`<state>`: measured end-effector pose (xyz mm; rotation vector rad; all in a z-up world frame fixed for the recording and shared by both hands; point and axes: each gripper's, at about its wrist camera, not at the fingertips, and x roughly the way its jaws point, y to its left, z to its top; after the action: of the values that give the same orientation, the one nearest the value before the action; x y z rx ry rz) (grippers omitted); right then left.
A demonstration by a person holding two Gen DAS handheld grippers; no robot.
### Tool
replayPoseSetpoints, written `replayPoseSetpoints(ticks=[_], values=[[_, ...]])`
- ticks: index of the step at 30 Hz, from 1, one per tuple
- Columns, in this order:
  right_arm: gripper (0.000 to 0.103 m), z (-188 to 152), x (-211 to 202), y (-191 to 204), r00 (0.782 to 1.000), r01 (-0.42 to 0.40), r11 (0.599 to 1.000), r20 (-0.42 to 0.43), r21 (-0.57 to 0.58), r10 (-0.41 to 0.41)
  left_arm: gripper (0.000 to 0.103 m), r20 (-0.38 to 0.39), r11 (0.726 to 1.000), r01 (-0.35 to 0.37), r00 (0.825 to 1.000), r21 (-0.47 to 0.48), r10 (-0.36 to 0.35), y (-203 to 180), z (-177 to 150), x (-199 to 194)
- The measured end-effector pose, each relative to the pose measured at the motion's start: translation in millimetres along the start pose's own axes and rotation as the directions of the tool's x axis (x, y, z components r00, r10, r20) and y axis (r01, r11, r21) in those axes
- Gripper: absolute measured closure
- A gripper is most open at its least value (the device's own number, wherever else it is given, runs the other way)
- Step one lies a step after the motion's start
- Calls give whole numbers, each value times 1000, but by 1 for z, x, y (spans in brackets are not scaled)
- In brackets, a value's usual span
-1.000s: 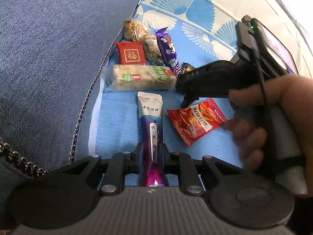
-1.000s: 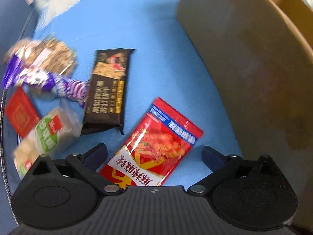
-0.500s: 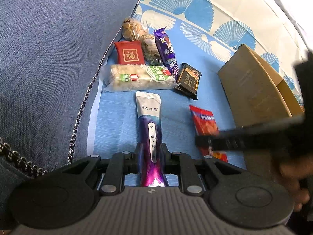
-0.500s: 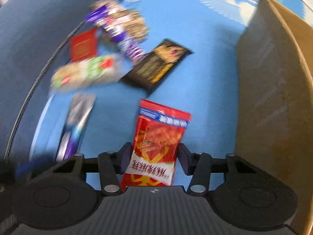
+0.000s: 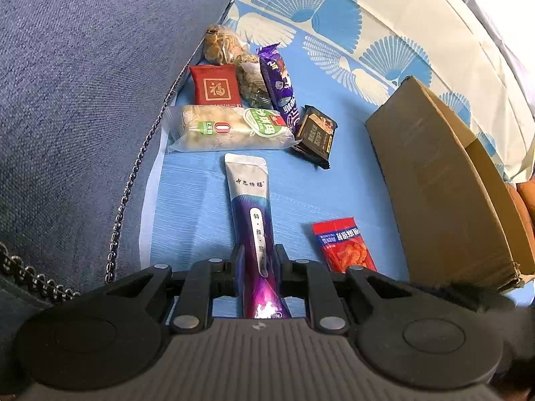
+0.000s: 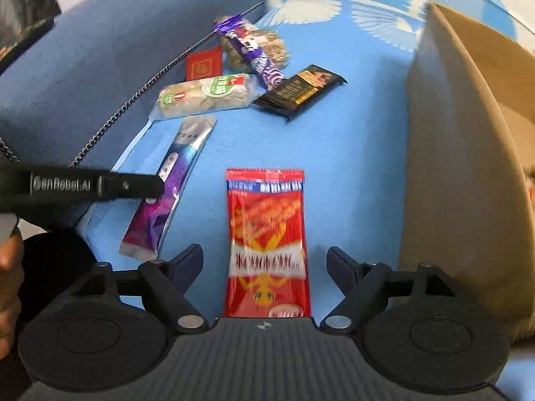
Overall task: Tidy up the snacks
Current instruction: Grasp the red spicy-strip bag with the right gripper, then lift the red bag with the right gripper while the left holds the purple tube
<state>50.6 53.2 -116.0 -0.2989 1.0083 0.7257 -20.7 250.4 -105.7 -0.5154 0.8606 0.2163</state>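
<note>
Left wrist view: your left gripper [image 5: 257, 260] pinches the purple sachet [image 5: 252, 214], just left of the cardboard box [image 5: 434, 180]. Right wrist view: your right gripper [image 6: 265, 264] has just been opening, jaws spread around the red snack packet [image 6: 265, 234], beside the box.

A red snack packet [image 6: 267, 244] lies flat on the blue sheet beside a purple-and-silver sachet [image 5: 254, 224]; more snacks [image 5: 230, 130] cluster beyond.

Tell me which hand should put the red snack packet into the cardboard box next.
Right. The right gripper stands open with the red snack packet lying between its fingers, pads clear, and the cardboard box is just beside it. The left gripper is shut on the purple sachet.
</note>
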Motion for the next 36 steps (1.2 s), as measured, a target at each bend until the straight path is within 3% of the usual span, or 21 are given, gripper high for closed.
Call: replayPoseSetpoints(ticks=[9, 13, 18, 21, 25, 31, 36], values=[[21, -14, 8, 3, 997, 19, 999, 73, -49, -15, 80, 5, 998, -60, 998, 3, 60, -7, 0, 5], [21, -16, 10, 3, 996, 35, 997, 83, -72, -29, 70, 10, 996, -86, 996, 21, 86, -12, -1, 8], [33, -19, 7, 8, 995, 30, 994, 94, -103, -20, 64, 26, 992, -110, 994, 62, 108, -21, -3, 11], [49, -22, 3, 10, 994, 28, 991, 105, -130, -14, 62, 29, 989, -128, 992, 75, 126, -24, -3, 14], [53, -27, -3, 9, 993, 20, 989, 115, -149, -2, 61, 39, 983, -151, 988, 101, 148, -31, -4, 16], [54, -31, -9, 7, 989, 47, 988, 149, -148, -25, 61, 38, 975, -177, 984, 137, 173, -35, -6, 19], [54, -31, -10, 3, 988, 55, 990, 153, -131, -35, 74, 46, 959, -219, 976, 178, 214, -41, -8, 21]])
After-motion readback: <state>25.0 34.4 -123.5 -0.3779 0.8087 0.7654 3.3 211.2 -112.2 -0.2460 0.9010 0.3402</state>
